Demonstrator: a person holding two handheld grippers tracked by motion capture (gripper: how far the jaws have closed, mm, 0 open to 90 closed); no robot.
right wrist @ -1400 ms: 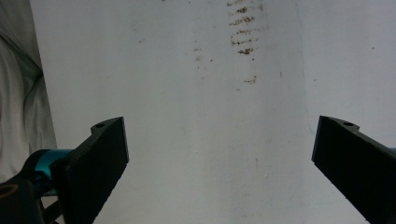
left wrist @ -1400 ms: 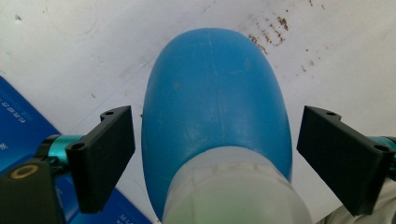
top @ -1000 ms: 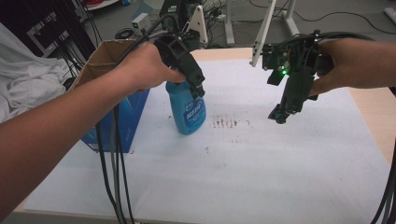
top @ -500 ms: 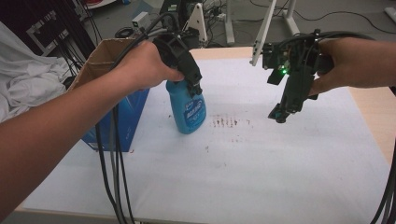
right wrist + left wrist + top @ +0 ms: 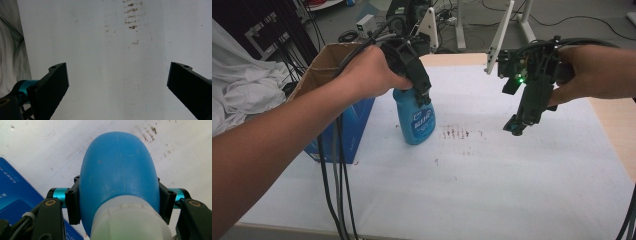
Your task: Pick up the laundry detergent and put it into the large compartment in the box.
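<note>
Hiding behind jaws — bottle [image 5: 120,172] neck

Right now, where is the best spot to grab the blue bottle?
Grab the blue bottle at its narrow shoulder just under the white cap, coming from above. It stands upright, and there the body is slim enough for the jaws. The left gripper has just closed on it there.

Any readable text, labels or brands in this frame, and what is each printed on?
Nothing can be read with certainty.
Blue bottle: a white label with print on its front, too blurred to read.
Blue box: small white print along its side in the left gripper view, too small and tilted to read.
Cardboard box: no print that I can make out.
White table cover: brown smudges, no writing.
</note>
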